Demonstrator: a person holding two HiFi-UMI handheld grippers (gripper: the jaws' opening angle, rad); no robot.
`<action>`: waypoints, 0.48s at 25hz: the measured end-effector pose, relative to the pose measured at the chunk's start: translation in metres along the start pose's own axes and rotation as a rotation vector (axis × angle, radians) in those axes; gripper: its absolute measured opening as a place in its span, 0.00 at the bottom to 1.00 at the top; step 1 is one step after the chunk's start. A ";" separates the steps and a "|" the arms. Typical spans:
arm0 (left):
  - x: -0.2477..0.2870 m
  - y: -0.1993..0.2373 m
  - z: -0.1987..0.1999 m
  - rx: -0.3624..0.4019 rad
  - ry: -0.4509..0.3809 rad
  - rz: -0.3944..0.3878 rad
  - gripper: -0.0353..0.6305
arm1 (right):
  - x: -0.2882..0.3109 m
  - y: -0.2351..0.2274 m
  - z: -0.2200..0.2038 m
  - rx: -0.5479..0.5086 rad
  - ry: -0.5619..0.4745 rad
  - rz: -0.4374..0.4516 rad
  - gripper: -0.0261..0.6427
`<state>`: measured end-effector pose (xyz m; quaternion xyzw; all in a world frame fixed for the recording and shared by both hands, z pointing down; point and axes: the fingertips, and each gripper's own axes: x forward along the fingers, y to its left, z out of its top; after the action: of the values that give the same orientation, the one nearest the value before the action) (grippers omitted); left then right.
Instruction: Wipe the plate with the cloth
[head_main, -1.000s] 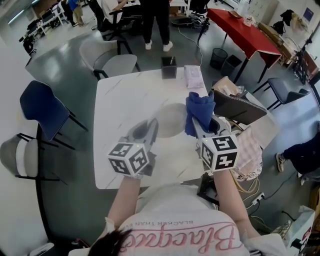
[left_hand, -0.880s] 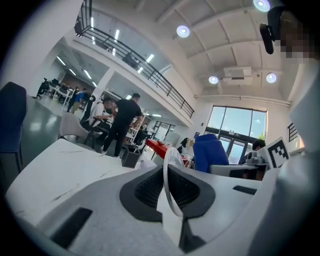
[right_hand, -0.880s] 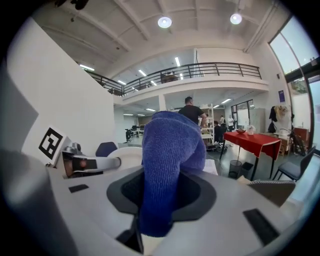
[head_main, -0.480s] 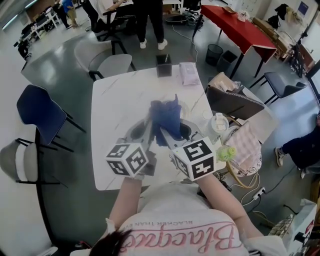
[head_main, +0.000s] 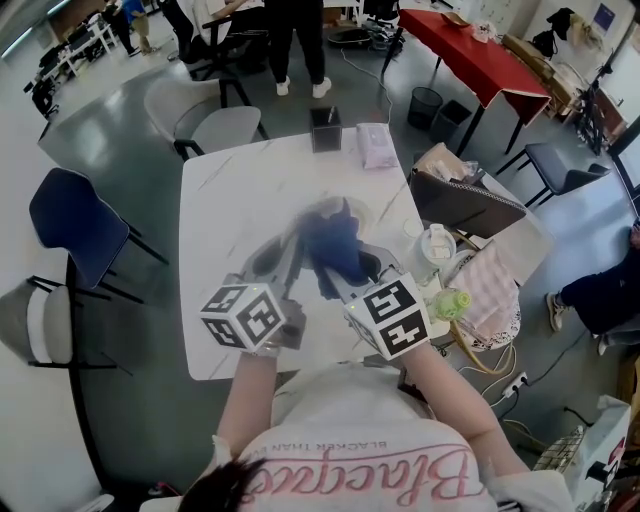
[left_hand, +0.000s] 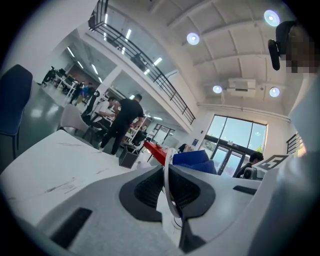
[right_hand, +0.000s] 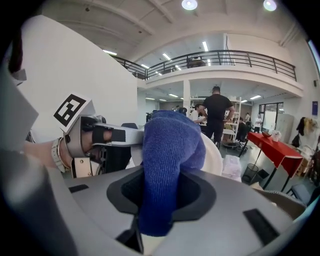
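My left gripper (head_main: 296, 248) (left_hand: 167, 176) is shut on the rim of a white plate (left_hand: 164, 195) and holds it up on edge above the white table (head_main: 220, 220). A blue cloth (head_main: 332, 243) (right_hand: 167, 165) is bunched between the jaws of my right gripper (head_main: 338, 272) (right_hand: 161, 197), which is shut on it. The cloth lies against the plate's face (right_hand: 214, 150). In the head view the cloth and motion blur hide most of the plate. The right gripper view shows the left gripper (right_hand: 102, 135) just left of the cloth.
A black pen box (head_main: 325, 130) and a tissue packet (head_main: 376, 146) stand at the table's far edge. A cup (head_main: 437, 245) and a green object (head_main: 452, 303) sit at the right edge. Chairs (head_main: 75, 225) ring the table; people stand further back.
My right gripper has swung left with the blue cloth, from beside the plate onto its face. The left gripper has kept the plate in place.
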<state>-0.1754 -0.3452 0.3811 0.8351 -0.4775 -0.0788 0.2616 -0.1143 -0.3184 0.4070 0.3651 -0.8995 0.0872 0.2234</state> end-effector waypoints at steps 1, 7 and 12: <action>-0.001 0.000 0.001 0.001 -0.003 -0.003 0.09 | -0.001 -0.004 -0.002 -0.010 0.009 -0.007 0.20; -0.009 0.001 0.007 0.025 -0.023 -0.019 0.09 | -0.010 -0.050 -0.019 0.032 0.044 -0.119 0.20; -0.014 0.003 0.012 0.120 -0.044 -0.032 0.09 | -0.024 -0.086 -0.023 0.091 0.038 -0.222 0.20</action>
<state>-0.1903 -0.3389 0.3706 0.8549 -0.4734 -0.0726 0.1992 -0.0317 -0.3578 0.4157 0.4706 -0.8442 0.1097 0.2319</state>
